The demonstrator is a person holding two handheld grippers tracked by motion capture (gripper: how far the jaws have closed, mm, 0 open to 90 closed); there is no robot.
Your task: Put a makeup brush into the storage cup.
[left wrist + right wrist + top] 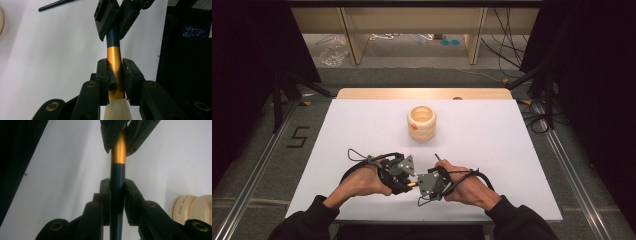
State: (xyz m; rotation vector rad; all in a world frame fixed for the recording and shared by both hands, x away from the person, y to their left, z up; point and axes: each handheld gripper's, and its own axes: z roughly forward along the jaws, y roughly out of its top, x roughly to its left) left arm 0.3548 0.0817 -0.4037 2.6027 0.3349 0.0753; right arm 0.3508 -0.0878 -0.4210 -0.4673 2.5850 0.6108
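Both grippers clamp one brush (114, 53) — left gripper (115, 72) on gold collar, right gripper (117, 192) on dark handle; ribbed cream pot (422, 122) well apart — nothing between.

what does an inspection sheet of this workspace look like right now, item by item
surface: white table top, bare wooden strip along its far edge.
job's things: one brush with gold ferrule, dark blue handle and pale bristles, held between the two grippers above the table's near part; cream ribbed holder stands upright farther back, apart from the grippers.
clutter: nothing seen on the table.
grippers: left gripper shut on the gold ferrule; right gripper shut on the dark handle; they face each other.
cables: a black cable loops from each gripper across the table.
surroundings: grey floor marked 5, wooden furniture legs and loose wires behind, dark curtains at both sides.
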